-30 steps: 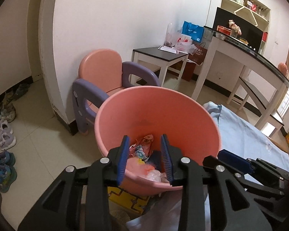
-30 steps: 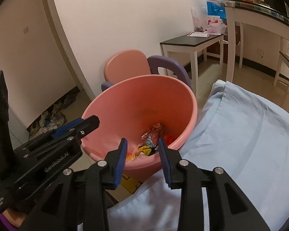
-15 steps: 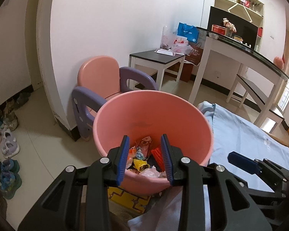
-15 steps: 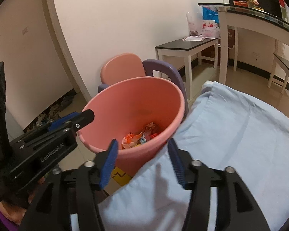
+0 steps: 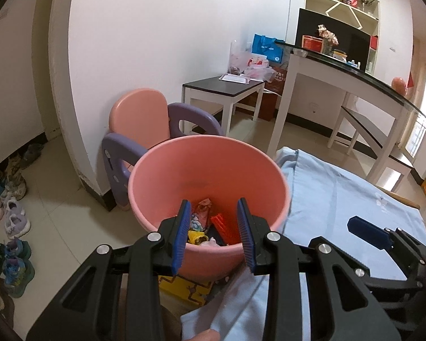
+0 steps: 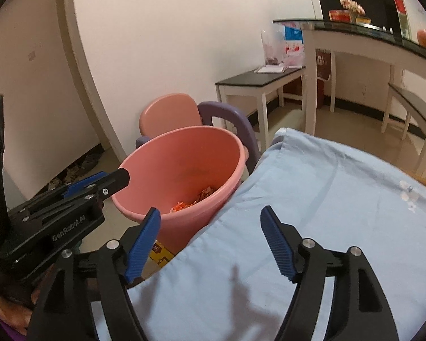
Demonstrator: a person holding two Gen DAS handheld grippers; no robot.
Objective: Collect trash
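Note:
A pink bucket point(image 5: 213, 164) point(image 6: 184, 156) stands on the floor against a table draped in a light blue cloth point(image 5: 340, 193) point(image 6: 326, 199). Colourful wrappers and other trash point(image 5: 210, 221) point(image 6: 193, 201) lie in its bottom. My left gripper point(image 5: 213, 201) hovers over the bucket's near rim, jaws apart and empty; in the right wrist view its fingertip point(image 6: 122, 174) shows beside the rim. My right gripper point(image 6: 210, 210) hangs over the cloth's edge beside the bucket. Its jaws are opening, with nothing between them. One of its blue pads point(image 5: 363, 231) shows in the left wrist view.
A pink and purple child's chair point(image 5: 139, 116) point(image 6: 170, 113) stands behind the bucket against the wall. A low dark-topped table point(image 5: 224, 85) and a tall counter point(image 5: 340, 68) stand beyond. Shoes point(image 5: 11, 218) line the floor at left. A yellow box point(image 5: 184, 287) lies under the bucket.
Both grippers have drawn back from the bucket, which now looks smaller and farther. The right gripper's jaws have spread wide and it has shifted right, over the blue cloth.

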